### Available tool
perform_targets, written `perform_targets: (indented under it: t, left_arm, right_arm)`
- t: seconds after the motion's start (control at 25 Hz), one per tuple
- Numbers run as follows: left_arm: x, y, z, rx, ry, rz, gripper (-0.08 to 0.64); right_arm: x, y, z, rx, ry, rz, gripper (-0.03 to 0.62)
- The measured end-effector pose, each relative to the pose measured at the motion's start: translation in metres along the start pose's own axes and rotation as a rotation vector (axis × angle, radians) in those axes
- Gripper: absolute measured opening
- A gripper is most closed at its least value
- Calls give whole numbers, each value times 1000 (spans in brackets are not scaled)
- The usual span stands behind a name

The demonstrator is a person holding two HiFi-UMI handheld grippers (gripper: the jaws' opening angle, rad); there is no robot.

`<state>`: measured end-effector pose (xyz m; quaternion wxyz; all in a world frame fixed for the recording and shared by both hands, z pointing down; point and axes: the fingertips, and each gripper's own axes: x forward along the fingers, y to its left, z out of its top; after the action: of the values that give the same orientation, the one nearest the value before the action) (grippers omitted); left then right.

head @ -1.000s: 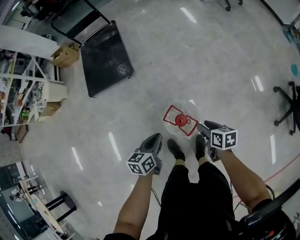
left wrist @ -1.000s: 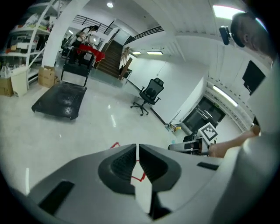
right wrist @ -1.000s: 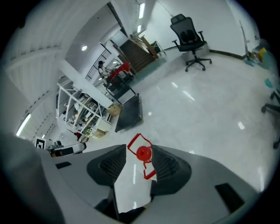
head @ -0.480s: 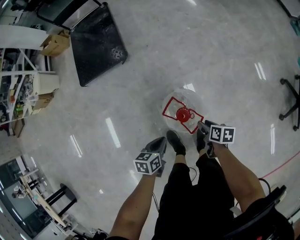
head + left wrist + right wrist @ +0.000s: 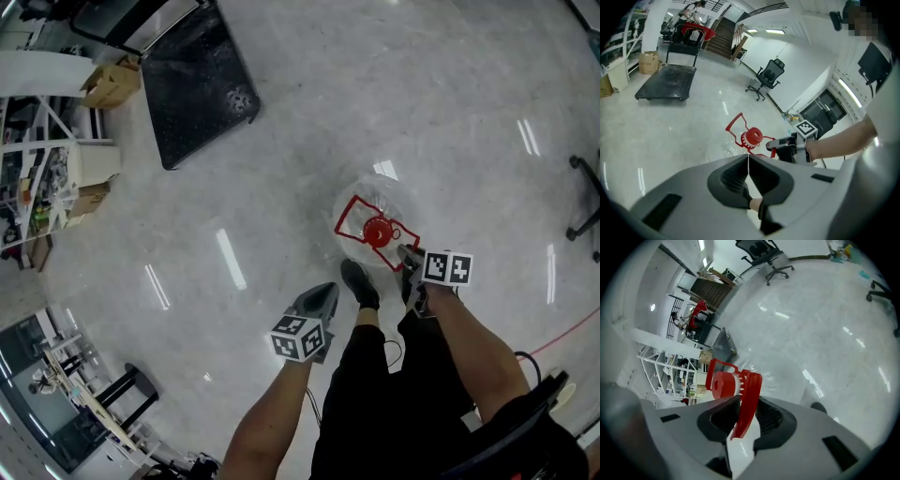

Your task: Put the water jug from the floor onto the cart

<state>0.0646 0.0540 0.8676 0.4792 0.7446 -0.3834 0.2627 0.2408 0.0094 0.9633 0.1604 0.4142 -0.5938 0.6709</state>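
The clear water jug (image 5: 375,201) with a red cap (image 5: 377,231) and red handle stands on the floor just ahead of the person's shoes. My right gripper (image 5: 405,253) is at the jug's near side. In the right gripper view its jaws are closing, with the red handle (image 5: 749,394) filling the gap between the pads, next to the cap (image 5: 723,384). My left gripper (image 5: 323,292) hangs left of the jug, shut and empty (image 5: 748,157). The black flat cart (image 5: 197,84) sits far off at the upper left.
Shelving (image 5: 37,178) and cardboard boxes (image 5: 111,86) line the left side beside the cart. An office chair (image 5: 586,202) stands at the right edge. The person's shoe (image 5: 361,284) is close to the jug. Glossy floor lies between jug and cart.
Both grippers have sunk toward the floor. The right one has come up to the jug and its jaws have narrowed around the red handle. The left one stays shut.
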Motion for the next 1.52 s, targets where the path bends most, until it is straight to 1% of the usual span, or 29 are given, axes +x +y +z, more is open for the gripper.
perform_targets:
  t: [0.16, 0.24, 0.4, 0.48, 0.64, 0.8, 0.88, 1.0, 1.08, 1.16, 1.24, 1.36, 1.44, 1.52]
  left_arm:
    - [-10, 5, 13, 16, -45, -9, 0]
    - [-16, 6, 22, 23, -81, -19, 0]
    - [-38, -9, 46, 60, -126, -53, 0]
    - [-52, -12, 61, 65, -160, -56, 0]
    - [-78, 2, 79, 44, -232, -21, 0]
    - [-117, 6, 107, 3, -339, -35, 0]
    - [-140, 4, 131, 10, -400, -52, 0]
    - [-187, -1, 177, 44, -475, -71, 0]
    - [-218, 0, 206, 62, -516, -73, 0]
    - [-238, 6, 232, 65, -564, -68, 0]
    - [-251, 12, 260, 63, -621, -79, 0]
    - [-266, 8, 301, 107, -684, -104, 0]
    - [-274, 7, 326, 137, -706, -108, 0]
    - [-278, 11, 351, 143, -724, -98, 0]
  right_arm:
    - [1, 11, 9, 106, -50, 58, 75]
    - [4, 14, 15, 146, -55, 64, 72]
    - [-4, 31, 19, 114, -25, 42, 71]
    - [-9, 44, 23, 106, -23, 48, 71]
    - [-9, 82, 33, 76, -20, 112, 71]
    - [-38, 128, 48, 75, -46, 139, 71]
    - [-62, 157, 63, 66, -75, 161, 71]
    - [-113, 210, 87, 33, -126, 180, 71]
    - [-142, 244, 97, -7, -148, 183, 70]
    - [-160, 271, 106, -31, -176, 197, 70]
    - [-167, 293, 121, -53, -214, 204, 69]
    - [-168, 334, 148, -101, -247, 248, 67]
    - [-166, 362, 167, -115, -248, 289, 67]
    - [-158, 388, 187, -124, -232, 325, 66]
